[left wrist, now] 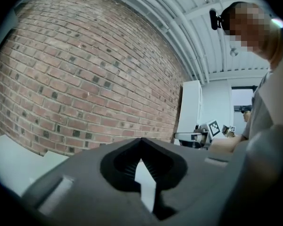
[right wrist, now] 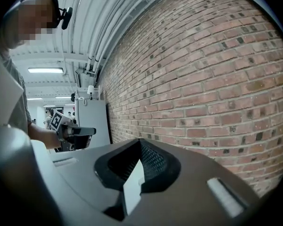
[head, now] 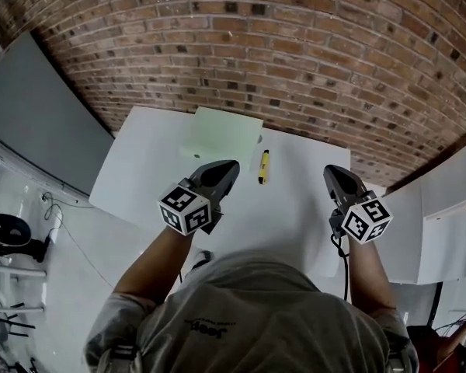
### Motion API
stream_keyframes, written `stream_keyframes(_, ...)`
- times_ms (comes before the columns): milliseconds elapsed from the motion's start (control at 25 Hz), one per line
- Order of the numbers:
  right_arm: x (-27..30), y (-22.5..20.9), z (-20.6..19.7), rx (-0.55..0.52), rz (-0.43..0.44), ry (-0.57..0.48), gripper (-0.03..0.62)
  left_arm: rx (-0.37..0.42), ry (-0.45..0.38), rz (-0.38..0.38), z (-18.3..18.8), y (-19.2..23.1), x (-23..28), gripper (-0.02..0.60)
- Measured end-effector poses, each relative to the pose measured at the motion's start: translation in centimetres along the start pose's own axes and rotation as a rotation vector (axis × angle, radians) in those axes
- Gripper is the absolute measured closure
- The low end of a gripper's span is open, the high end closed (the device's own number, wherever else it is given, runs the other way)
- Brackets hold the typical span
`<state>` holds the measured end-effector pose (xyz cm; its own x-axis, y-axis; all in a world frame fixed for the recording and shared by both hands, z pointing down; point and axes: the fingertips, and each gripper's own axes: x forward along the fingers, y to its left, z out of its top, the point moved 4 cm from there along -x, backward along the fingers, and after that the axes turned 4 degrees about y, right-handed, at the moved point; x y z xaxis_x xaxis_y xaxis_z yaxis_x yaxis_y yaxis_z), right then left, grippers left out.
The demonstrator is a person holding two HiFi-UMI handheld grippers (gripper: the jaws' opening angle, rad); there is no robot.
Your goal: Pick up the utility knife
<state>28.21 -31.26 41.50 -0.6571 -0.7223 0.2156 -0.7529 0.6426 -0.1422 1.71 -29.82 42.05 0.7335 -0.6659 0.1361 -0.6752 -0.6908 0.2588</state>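
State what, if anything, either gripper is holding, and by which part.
Nothing is held. The left gripper and right gripper are both shut and empty; the utility knife lies untouched on the table.

Illumination in the head view is bright and even. The white rectangular table top [head: 140, 177] renders close to overexposure and carries only faint, soft-edged shadows. Wide-angle distortion bows the red brick wall [head: 295, 45] in all views. Both gripper views show black vignetting at the corners. A white ceiling strip light [right wrist: 45, 70] glares in the right gripper view. The dark grey left gripper [left wrist: 141, 140] and dark grey right gripper [right wrist: 140, 141] appear soft at close range.
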Motion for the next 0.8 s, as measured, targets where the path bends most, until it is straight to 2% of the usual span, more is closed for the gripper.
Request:
stream_keyframes(240,3.1,-0.3,-0.3,0.003,-0.078,-0.011,0.585,-0.036,0.079,-0.066,-1.0,4.6,2.6,0.583)
stream_keyframes(480,6.0,0.1,-1.0,0.023,-0.152,0.002,0.585,-0.130,0.289,-0.117,-3.1,9.4,5.5,0.581)
stream_keyframes(800,7.6,-1.4,-3.0,0.058,-0.146,0.049,0.585,-0.235,0.491,-0.087,-5.5,11.5,10.7,0.575)
